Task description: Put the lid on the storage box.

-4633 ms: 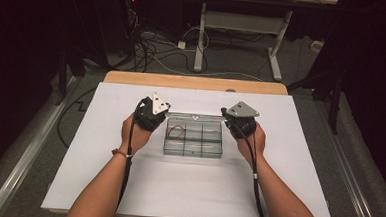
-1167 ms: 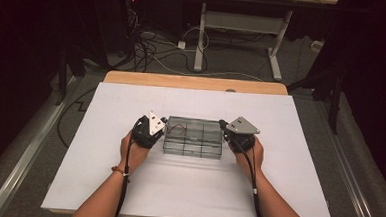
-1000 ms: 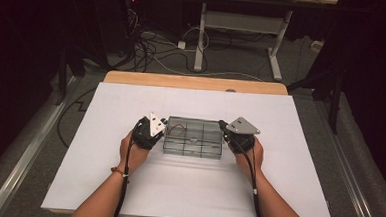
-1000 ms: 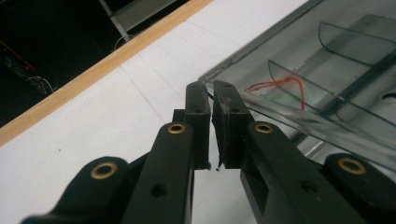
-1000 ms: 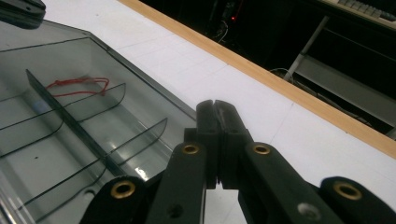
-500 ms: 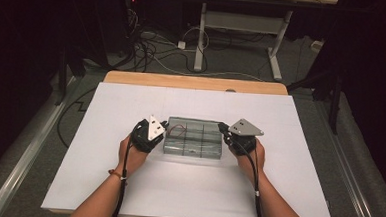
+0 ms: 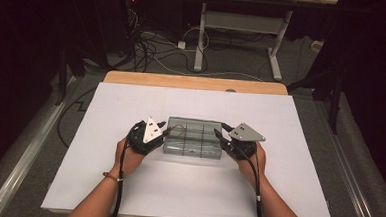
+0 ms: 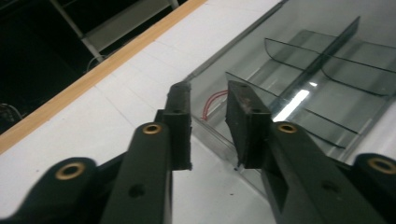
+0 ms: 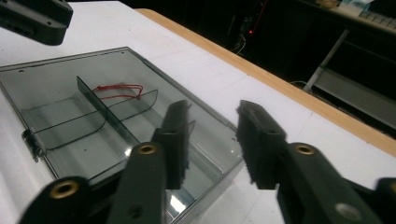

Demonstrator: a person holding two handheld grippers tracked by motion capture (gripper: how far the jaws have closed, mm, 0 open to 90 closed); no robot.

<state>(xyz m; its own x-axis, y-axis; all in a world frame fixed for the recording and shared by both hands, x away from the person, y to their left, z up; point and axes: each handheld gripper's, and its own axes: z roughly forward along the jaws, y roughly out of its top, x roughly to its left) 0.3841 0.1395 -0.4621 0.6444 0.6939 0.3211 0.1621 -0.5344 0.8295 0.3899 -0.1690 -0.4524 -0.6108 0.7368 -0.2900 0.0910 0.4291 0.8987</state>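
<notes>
Two grippers: one at each short end of a clear plastic box (image 7: pixel 193 137), centre of the high view.
Box position: flat on the white table (image 7: pixel 126 195), long axis running left to right across the frame, lid shut; dividers and a red loop (image 9: pixel 119 90) visible inside.
Left gripper (image 7: pixel 163 135): touching or just beside the box's left end; its own view shows the box edge running between the jaws.
Left jaw state: narrow gap, pads off the plastic; jaws have just been opening, so the hold looks released.
Right gripper (image 7: pixel 220 136): at the box's right end, jaws straddling the near corner of the lid.
Right jaw state: moderate gap, just been opening; no pad pressing on the box as far as I can tell.
Key relation: box lies between the two grippers, each equally near its own end.
Hand pose: both forearms enter from the bottom edge, wrists low, jaws pointing inward and slightly forward.
Judgement: box appears just set down; pulling straight outward along its long axis should clear both ends.
</notes>
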